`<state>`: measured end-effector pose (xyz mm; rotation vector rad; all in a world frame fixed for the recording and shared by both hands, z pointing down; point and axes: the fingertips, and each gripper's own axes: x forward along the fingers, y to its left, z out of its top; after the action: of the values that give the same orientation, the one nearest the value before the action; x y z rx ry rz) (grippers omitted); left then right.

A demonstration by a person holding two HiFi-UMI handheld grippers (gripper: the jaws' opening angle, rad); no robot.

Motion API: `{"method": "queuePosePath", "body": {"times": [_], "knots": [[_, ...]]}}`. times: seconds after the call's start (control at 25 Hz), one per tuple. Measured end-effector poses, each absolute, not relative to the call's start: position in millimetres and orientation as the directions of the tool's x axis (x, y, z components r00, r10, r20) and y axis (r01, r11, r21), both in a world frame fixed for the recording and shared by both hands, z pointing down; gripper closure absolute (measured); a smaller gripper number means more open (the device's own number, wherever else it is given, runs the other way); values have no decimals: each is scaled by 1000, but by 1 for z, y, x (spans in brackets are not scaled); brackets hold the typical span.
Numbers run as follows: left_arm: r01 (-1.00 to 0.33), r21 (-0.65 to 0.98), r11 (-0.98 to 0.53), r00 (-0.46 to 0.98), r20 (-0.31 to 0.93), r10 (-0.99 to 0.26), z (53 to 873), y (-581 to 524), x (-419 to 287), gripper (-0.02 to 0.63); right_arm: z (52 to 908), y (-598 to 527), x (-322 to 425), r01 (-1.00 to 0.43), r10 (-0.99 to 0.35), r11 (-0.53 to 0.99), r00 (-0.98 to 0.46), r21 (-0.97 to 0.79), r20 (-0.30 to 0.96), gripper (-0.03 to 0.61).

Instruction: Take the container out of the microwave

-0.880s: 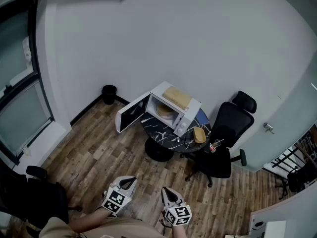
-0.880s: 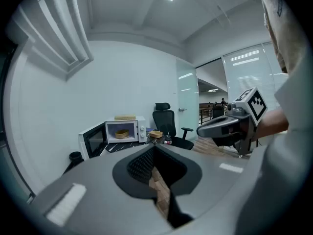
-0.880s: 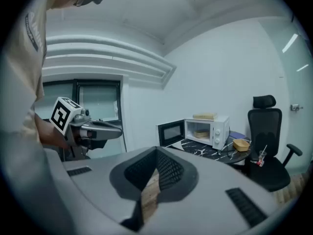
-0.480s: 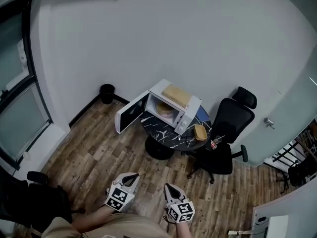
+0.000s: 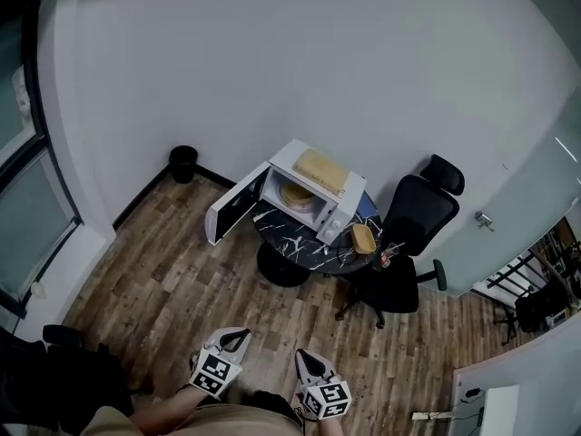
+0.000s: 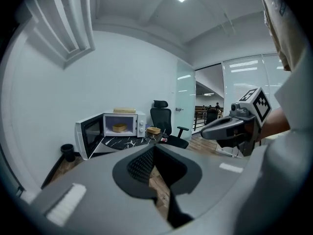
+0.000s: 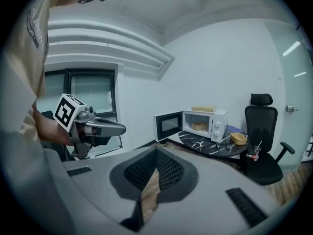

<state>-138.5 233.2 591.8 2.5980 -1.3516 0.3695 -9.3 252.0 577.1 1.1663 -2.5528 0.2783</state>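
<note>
Stood well apart from microwave (image 5: 313,198), seen upper centre of frame in head view, on round dark worktop (image 5: 295,243). Found door (image 5: 231,214) swung fully open toward frame left, leaving cavity exposed & reach unblocked. Saw container (image 5: 297,194), tan, inside cavity, untouched; visible thru opening in both gripper views too. Held left gripper (image 5: 234,339) & right gripper (image 5: 304,360) low at bottom centre of frame, close to body, tips pointed fwd toward worktop: prob. a carry posture for the walk-up. Kept jaws of both closed, tips together, nothing between; only floor showing thru slit below tips. Likely kept shut w/ no grasp due yet; would need opening before any reach. Noted flat tan slab (image 5: 320,169) on top of microwave and second tan tray (image 5: 364,240) on worktop to frame right of it, near black office chair (image 5: 413,234). Not task items, but tray similar in look, so some risk of mix-up. Judged approach from front/door side clearer, w/ chair crowding worktop at frame right. Judged task at very start: approach only, no contact w/ container.
</note>
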Motion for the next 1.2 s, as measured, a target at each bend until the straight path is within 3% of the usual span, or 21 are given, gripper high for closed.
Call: {"method": "queuePosePath", "body": {"times": [0.2,0.52,1.2], "knots": [[-851,112,-513,521,313,-794,612,216,-156,606,595,237,-19,-751,-671,657,-622,-65,403,572],[-874,75,-481,475,348,-808,614,178,-166,606,595,172,-31,-713,-652,695,-680,-94,336,572],[-827,-19,-562,502,425,-753,581,44,-60,606,620,27,51,-677,-630,702,-735,-221,251,572]]}}
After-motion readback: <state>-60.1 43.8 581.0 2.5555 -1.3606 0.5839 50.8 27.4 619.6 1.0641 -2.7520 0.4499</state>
